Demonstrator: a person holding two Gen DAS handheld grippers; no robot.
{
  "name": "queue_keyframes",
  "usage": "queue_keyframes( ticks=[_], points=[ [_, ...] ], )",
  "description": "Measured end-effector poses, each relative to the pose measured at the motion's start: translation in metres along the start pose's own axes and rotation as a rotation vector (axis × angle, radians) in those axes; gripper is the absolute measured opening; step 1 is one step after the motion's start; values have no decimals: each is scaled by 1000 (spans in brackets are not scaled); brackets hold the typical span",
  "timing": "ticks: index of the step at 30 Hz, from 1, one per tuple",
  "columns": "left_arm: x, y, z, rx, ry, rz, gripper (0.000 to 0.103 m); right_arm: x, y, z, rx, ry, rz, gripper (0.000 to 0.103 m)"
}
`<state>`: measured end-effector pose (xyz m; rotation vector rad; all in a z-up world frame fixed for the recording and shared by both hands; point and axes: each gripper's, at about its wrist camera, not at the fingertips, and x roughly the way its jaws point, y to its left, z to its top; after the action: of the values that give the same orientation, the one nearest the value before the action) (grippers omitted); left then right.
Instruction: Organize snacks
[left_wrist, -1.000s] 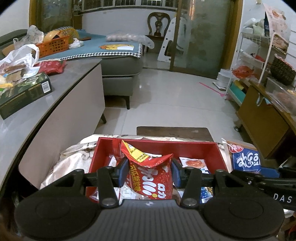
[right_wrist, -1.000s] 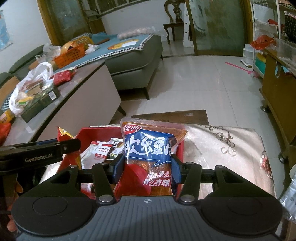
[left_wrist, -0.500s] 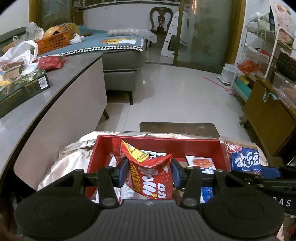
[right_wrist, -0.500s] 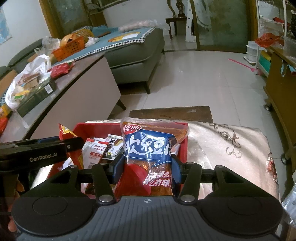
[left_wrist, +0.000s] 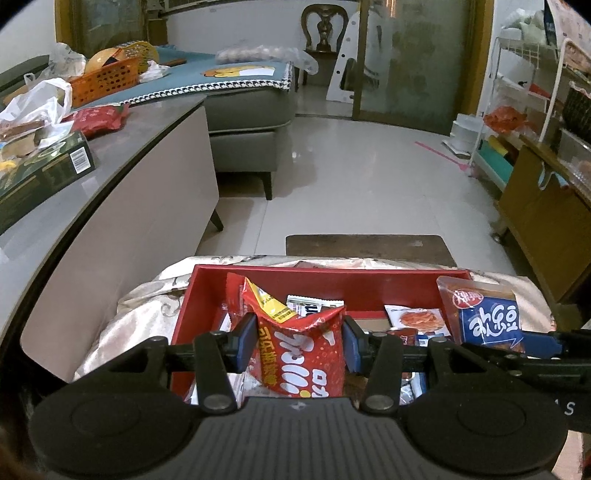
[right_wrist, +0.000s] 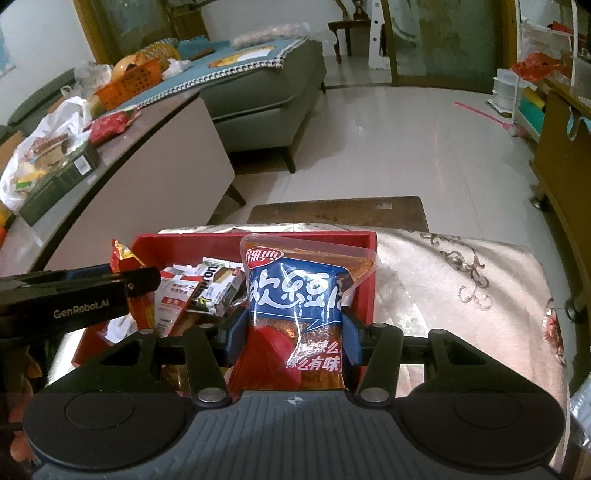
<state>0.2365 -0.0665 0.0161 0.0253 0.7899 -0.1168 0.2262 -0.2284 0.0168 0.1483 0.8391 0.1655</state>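
Note:
A red tray (left_wrist: 332, 275) (right_wrist: 369, 280) with several snack packets sits on a pale patterned cloth (right_wrist: 461, 295). My left gripper (left_wrist: 299, 341) is shut on a red snack bag (left_wrist: 299, 354) with white lettering, held over the tray's left half. My right gripper (right_wrist: 293, 334) is shut on a blue and red snack pouch (right_wrist: 295, 314), held above the tray's right side. That pouch (left_wrist: 487, 321) also shows at the right in the left wrist view. The left gripper's arm (right_wrist: 74, 295) crosses the left of the right wrist view.
A long grey counter (left_wrist: 122, 155) at the left carries a dark box (left_wrist: 44, 170), plastic bags and a red packet. Beyond it stand a grey sofa (left_wrist: 243, 122) and an orange basket (left_wrist: 103, 83). A dark stool (left_wrist: 369, 249) stands past the tray. Wooden cabinet (left_wrist: 546, 206) at right.
Both grippers have sunk a little toward the red tray with their packets still held. The tray looks larger and closer in both views.

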Motion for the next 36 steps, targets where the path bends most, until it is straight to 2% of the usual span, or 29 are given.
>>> queue_keyframes(
  ticks=[19,36],
  points=[
    [28,-25,-6,53,46,13,41,31,-5,-6,-6,58,4,60],
    [33,-33,-6,56,68,21,42,34,-14,-6,11,58,9,61]
  ],
)
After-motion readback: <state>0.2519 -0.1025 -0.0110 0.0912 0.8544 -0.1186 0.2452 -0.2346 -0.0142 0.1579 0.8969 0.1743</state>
